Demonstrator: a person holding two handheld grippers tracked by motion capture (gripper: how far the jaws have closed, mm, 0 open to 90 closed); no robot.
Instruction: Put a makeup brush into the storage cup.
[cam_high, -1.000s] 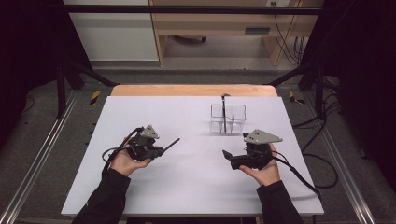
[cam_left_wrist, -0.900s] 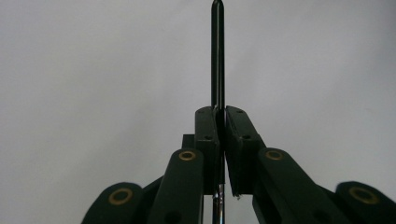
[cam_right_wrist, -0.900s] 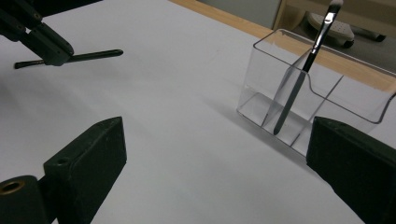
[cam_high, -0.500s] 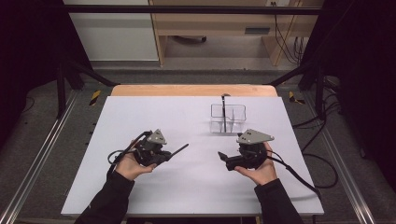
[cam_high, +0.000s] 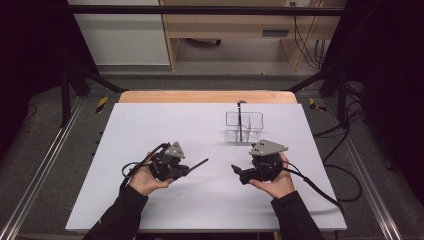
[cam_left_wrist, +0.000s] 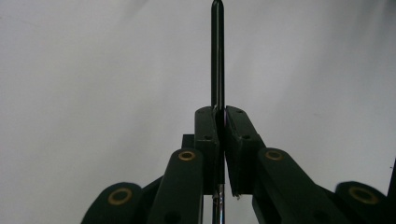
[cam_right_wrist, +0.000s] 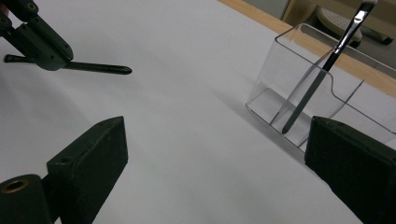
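Since the earlier frames the left gripper (cam_high: 186, 170) has drifted right and down toward the lower centre of the high view, carrying its pen (cam_high: 198, 164). Its jaws are clenched on the slim, glossy black pen, whose rounded tip sticks out over the white table (cam_high: 150, 125). The right gripper (cam_high: 236, 170), lower right of centre, stands wide open and empty near the clear plastic holder (cam_high: 244, 127), where a dark utensil (cam_high: 240, 120) leans.

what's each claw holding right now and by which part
The left claw is shut on a thin dark rod, gripped partway along so a long stretch juts past the tips. The right claw is open and holds nothing.
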